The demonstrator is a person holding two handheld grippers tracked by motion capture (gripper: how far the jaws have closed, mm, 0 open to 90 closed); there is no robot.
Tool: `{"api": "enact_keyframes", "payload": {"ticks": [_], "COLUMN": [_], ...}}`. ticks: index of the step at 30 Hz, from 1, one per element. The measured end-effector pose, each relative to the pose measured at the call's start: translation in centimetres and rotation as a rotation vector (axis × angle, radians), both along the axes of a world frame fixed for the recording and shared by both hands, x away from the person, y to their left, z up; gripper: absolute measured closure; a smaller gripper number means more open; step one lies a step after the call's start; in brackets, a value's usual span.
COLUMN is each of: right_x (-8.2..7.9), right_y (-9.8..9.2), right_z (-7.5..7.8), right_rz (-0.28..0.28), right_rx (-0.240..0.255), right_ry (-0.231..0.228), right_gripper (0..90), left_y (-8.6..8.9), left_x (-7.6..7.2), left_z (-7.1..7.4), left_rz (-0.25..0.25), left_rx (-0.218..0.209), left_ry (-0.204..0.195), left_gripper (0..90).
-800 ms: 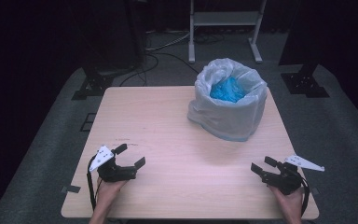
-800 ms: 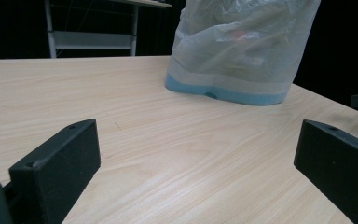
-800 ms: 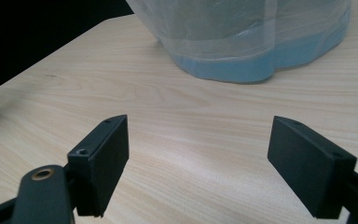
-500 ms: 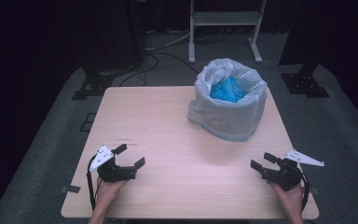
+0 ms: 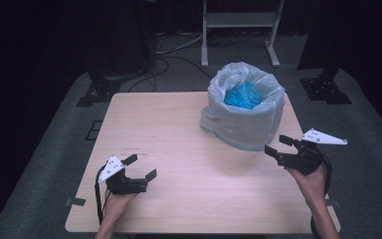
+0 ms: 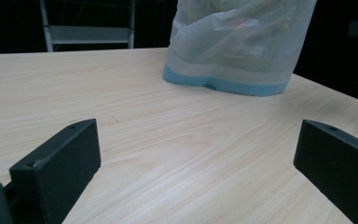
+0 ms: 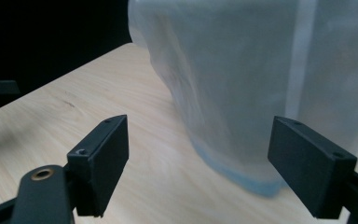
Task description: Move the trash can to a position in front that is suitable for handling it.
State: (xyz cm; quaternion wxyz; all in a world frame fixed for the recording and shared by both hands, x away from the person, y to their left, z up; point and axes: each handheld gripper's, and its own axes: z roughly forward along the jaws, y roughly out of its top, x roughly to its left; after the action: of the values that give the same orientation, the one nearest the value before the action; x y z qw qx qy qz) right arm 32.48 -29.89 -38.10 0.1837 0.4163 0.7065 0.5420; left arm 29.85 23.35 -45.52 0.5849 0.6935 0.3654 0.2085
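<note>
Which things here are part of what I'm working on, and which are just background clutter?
In play: bin lined with a white bag, blue contents, right gripper, left gripper, both open.
Lying about: metal rack, floor cables, black stand feet.

I see a light wooden table [image 5: 179, 129] with a faint dark mark near its left side. It stands on a grey carpet [image 5: 45, 164]. Behind the table there is a white metal stand [image 5: 241, 20] with two legs, and black cables [image 5: 171, 52] lie on the floor near it. Two black bases [image 5: 97, 92] rest on the carpet, one at each far corner of the table. The background is very dark.
</note>
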Motion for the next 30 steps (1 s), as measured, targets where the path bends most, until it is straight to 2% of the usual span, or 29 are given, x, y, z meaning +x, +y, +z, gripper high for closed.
{"api": "enact_keyframes", "payload": {"ticks": [4,9,13,15,18,24,25,30], "right_x": [1.4,3.5,5.0,5.6,6.8,8.9,9.2,10.2], "right_y": [1.3,3.5,5.3,6.1,7.4,10.1,10.4,11.3], "right_z": [2.4,5.0,6.8,7.4,7.8,7.6,7.6,7.4], "right_rz": [0.027,0.064,0.092,0.107,0.125,0.155,0.159,0.169], "right_rx": [-0.024,-0.077,-0.113,-0.125,-0.165,-0.265,-0.286,-0.316], "right_ry": [-0.037,-0.066,-0.091,-0.088,-0.072,-0.05,-0.051,-0.042], "right_gripper": [19.2,19.3,19.3,19.3,19.5,26.1,28.4,41.2], "left_y": [-0.1,0.0,0.1,0.1,0.2,0.5,0.5,0.7], "left_x": [0.0,0.0,0.0,0.0,0.0,0.0,0.0,0.0], "left_z": [0.0,0.1,0.1,0.1,0.2,0.3,0.3,0.4], "left_rz": [-0.003,-0.001,-0.004,-0.004,-0.003,0.001,0.003,0.003], "left_rx": [-0.001,0.0,0.003,0.001,0.0,-0.007,-0.007,-0.013], "left_ry": [0.003,0.002,-0.002,0.0,-0.002,-0.004,-0.005,-0.004], "left_gripper": [0.0,0.0,2.4,2.4,2.4,2.5,2.5,2.6]}}
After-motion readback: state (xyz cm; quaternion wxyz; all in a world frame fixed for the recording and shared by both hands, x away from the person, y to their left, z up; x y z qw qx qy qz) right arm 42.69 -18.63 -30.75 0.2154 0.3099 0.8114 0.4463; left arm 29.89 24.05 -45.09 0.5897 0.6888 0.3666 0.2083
